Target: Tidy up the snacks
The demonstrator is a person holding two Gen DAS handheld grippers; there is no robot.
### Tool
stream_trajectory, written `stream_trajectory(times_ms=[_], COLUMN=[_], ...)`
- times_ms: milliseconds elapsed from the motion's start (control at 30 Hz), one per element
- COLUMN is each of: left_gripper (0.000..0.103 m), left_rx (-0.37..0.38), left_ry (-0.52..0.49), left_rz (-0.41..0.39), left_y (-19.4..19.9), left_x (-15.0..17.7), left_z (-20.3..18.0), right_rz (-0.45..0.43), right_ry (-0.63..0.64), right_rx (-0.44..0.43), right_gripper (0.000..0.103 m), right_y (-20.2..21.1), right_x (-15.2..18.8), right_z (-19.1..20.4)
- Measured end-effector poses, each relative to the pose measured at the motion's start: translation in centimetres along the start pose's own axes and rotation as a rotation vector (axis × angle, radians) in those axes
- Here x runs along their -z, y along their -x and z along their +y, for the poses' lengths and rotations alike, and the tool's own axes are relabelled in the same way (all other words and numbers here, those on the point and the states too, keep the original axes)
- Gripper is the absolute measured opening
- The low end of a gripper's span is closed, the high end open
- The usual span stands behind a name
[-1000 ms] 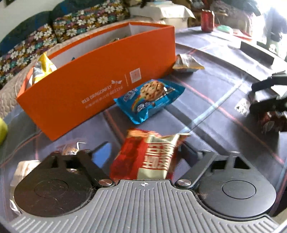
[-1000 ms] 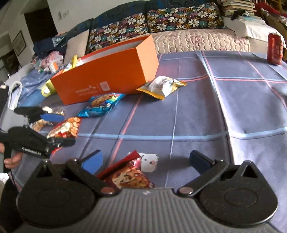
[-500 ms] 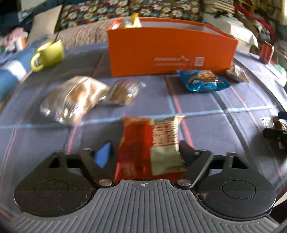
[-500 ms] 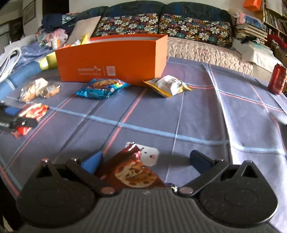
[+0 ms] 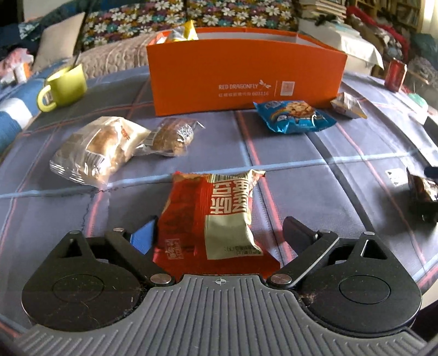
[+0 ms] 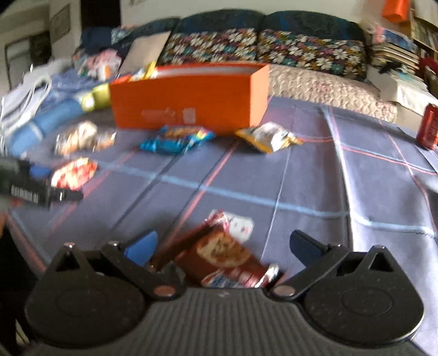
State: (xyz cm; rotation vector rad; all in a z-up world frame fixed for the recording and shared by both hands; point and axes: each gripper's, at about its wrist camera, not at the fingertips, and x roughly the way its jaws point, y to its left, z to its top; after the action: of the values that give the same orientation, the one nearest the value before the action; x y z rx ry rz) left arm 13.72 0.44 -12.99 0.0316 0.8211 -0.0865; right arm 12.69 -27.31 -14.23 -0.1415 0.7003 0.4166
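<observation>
A red and cream snack packet (image 5: 216, 216) lies between the wide-open fingers of my left gripper (image 5: 219, 230), on the plaid cloth. A dark red cookie packet (image 6: 221, 257) lies between the open fingers of my right gripper (image 6: 223, 243); the right wrist view is blurred. The orange box (image 5: 246, 74) stands at the back with some snacks inside. A blue cookie packet (image 5: 294, 116) and a yellow-edged packet (image 5: 347, 105) lie in front of it. Two clear bread packets (image 5: 95, 148) lie at the left.
A green mug (image 5: 64, 83) stands left of the box. A red can (image 5: 395, 74) stands at the back right. A sofa with floral cushions (image 5: 191, 19) runs behind the table. The table's near edge is close under both grippers.
The left gripper has swung to face the box squarely and its fingers now stand wider around the red packet. The right view has shifted and turned blurry; its packet lies lower between the fingers.
</observation>
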Motion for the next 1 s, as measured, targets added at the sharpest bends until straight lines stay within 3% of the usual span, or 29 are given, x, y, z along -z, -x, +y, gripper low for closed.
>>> stream_trajectory(times_ms=[300, 500, 600, 733, 1000], left_gripper=[0.074, 0.081, 0.081, 0.081, 0.081], left_rx=[0.002, 0.004, 0.013, 0.024, 0.049], left_ry=[-0.009, -0.008, -0.020, -0.021, 0.017], left_rz=[-0.001, -0.006, -0.007, -0.006, -0.006], left_y=[0.0, -0.2, -0.1, 0.1, 0.7], left_x=[0.0, 0.1, 0.2, 0.4, 0.6], left_z=[0.1, -0.2, -0.6, -0.3, 1.1], right_rz=[0.013, 0.003, -0.014, -0.007, 0.019], right_ry=[0.054, -0.194, -0.243, -0.158, 0.083], right_rx=[0.020, 0.058, 0.062, 0.081, 0.035], right_gripper=[0.102, 0.102, 0.102, 0.102, 0.102], right_y=[-0.2, 1.2, 1.2, 0.4, 1.4], right_x=[0.5, 1.2, 1.2, 1.0, 0.3], right_z=[0.4, 1.3, 3.4, 6.6, 8.0])
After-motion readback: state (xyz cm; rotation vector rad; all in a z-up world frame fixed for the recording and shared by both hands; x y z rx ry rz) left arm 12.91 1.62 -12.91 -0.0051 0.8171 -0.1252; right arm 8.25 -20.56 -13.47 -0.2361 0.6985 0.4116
